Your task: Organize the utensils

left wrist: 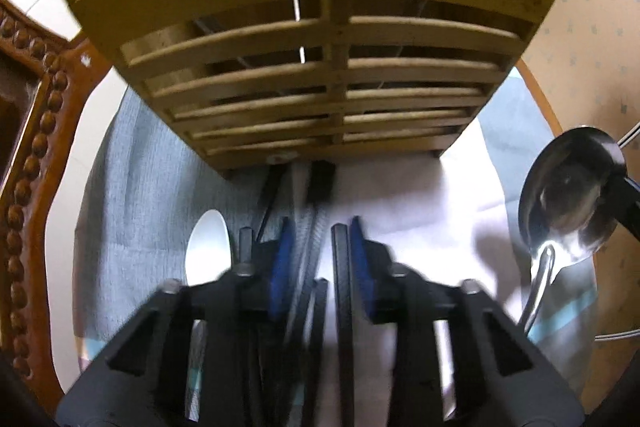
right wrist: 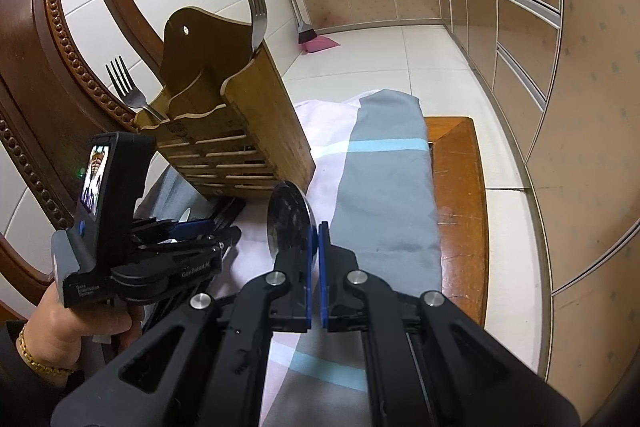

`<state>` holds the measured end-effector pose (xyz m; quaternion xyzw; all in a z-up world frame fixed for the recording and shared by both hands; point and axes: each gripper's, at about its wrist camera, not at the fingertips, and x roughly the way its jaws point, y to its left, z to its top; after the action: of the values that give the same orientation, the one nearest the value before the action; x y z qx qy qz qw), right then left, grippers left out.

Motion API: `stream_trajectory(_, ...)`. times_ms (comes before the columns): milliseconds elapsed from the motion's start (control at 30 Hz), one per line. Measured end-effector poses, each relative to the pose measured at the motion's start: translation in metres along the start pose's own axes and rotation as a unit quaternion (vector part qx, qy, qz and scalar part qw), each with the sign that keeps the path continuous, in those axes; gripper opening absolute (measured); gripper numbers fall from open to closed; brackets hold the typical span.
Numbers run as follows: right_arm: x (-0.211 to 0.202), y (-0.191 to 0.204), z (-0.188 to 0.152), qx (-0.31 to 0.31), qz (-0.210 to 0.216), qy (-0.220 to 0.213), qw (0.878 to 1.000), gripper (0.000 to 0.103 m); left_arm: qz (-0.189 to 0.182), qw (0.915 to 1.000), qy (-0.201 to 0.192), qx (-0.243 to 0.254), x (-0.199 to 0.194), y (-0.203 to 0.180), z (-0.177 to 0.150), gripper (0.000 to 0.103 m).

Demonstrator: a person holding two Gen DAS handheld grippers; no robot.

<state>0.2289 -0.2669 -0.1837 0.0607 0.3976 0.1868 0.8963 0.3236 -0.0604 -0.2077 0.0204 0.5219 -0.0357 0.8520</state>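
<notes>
- While the left tongs (left wrist: 316,259) hover low just before the bamboo utensil holder (left wrist: 320,67), their blue pads stand apart around a bundle of dark chopsticks (left wrist: 308,291); I cannot tell whether they grip, so a lift now may let the sticks slip or fan out.
- A spoon (left wrist: 208,247) lies on the cloth at the left of those tongs and could get knocked.
- The holder (right wrist: 232,131) stands upright at far left with two forks (right wrist: 256,3) in it; a push from either tool might tip it.
- The right tongs (right wrist: 316,263) are clamped on a large steel spoon (right wrist: 290,219), bowl up; held by a thin handle, it may swivel.
- The surface (right wrist: 460,187) is a wooden table under a grey, white and blue cloth (right wrist: 384,167) that can bunch.
- Around it are a carved chair (right wrist: 44,27), pale floor tiles and kitchen cabinets (right wrist: 520,27).
</notes>
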Motion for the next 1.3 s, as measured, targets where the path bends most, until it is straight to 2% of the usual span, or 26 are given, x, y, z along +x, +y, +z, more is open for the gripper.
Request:
stream_trajectory(233,-0.003,-0.004,0.000,0.001,-0.002,-0.001,1.000,0.003,-0.011,0.9999,-0.002,-0.007,-0.001,0.002,0.002,0.022)
stream_trajectory(333,-0.005,-0.004,0.001,0.002,-0.001,-0.002,1.000,0.003,-0.024,0.9996,0.001,-0.017,-0.017,0.016,-0.001,0.022)
stream_trajectory(400,-0.005,-0.005,0.001,0.002,0.000,-0.001,1.000,0.003,-0.030,0.9994,-0.004,-0.015,-0.022,0.019,-0.001,0.026)
stream_trajectory(433,-0.005,-0.005,0.000,0.001,0.000,-0.001,1.000,0.003,-0.029,0.9995,-0.007,-0.013,-0.025,0.019,0.001,0.034)
stream_trajectory(467,-0.006,-0.005,0.000,0.002,0.000,-0.002,1.000,0.003,-0.031,0.9994,-0.007,-0.011,-0.027,0.019,0.001,0.036)
stream_trajectory(533,-0.006,-0.005,0.001,0.003,0.000,-0.002,1.000,0.003,-0.038,0.9992,0.008,-0.010,-0.025,0.019,0.001,0.036)
stream_trajectory(667,-0.006,-0.005,0.000,0.002,0.001,-0.001,1.000,0.003,-0.027,0.9991,0.019,-0.025,-0.015,0.025,0.000,0.029)
stream_trajectory(767,-0.004,-0.004,-0.001,0.001,0.001,0.003,1.000,0.003,-0.041,0.9980,0.019,-0.044,-0.019,0.033,0.004,0.017)
stream_trajectory(900,-0.003,-0.003,-0.001,0.000,0.000,0.004,1.000,0.003,-0.050,0.9976,0.013,-0.047,-0.030,0.037,0.007,0.016)
stream_trajectory(1033,-0.003,-0.001,0.000,-0.002,0.002,0.004,1.000,0.003,-0.059,0.9969,0.027,-0.044,-0.030,0.043,0.008,0.016)
stream_trajectory(1133,-0.003,0.000,0.000,-0.002,0.002,0.004,1.000,0.003,-0.065,0.9961,0.036,-0.048,-0.027,0.027,-0.006,0.016)
stream_trajectory(1300,-0.003,-0.002,0.000,-0.002,0.001,0.006,1.000,0.003,-0.063,0.9965,0.035,-0.043,-0.024,0.017,-0.006,0.016)
